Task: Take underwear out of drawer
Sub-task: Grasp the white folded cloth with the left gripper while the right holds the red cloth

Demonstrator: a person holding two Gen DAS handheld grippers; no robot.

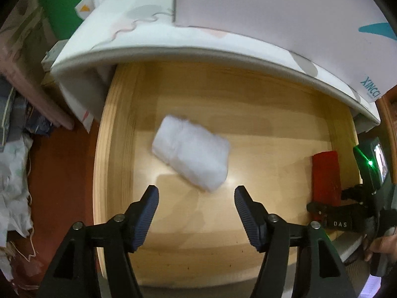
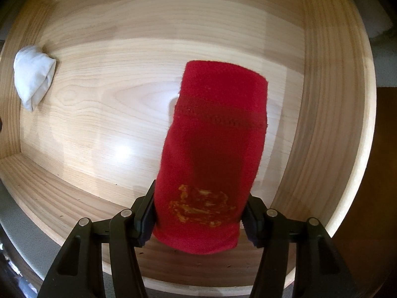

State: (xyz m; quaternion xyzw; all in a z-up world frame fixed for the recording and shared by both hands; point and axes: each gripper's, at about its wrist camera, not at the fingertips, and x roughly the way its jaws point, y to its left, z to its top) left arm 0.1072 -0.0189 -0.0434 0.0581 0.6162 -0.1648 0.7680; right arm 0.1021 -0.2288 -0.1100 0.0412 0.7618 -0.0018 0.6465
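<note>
Underwear: two folded (one white (image 1: 191,154), blurred; one red (image 2: 213,149)).

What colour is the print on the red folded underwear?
Yellow-orange, on the red folded underwear; clearest in the right wrist view.

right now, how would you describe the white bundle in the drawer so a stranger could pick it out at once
Look into the open wooden drawer pulled out from under the patterned mattress. On its bare floor, toward the left side wall, lies a small folded white underwear bundle, just ahead of the open left tongs. Its only neighbour is the red folded piece held in the right tongs; this one is white, plain and untouched.
</note>
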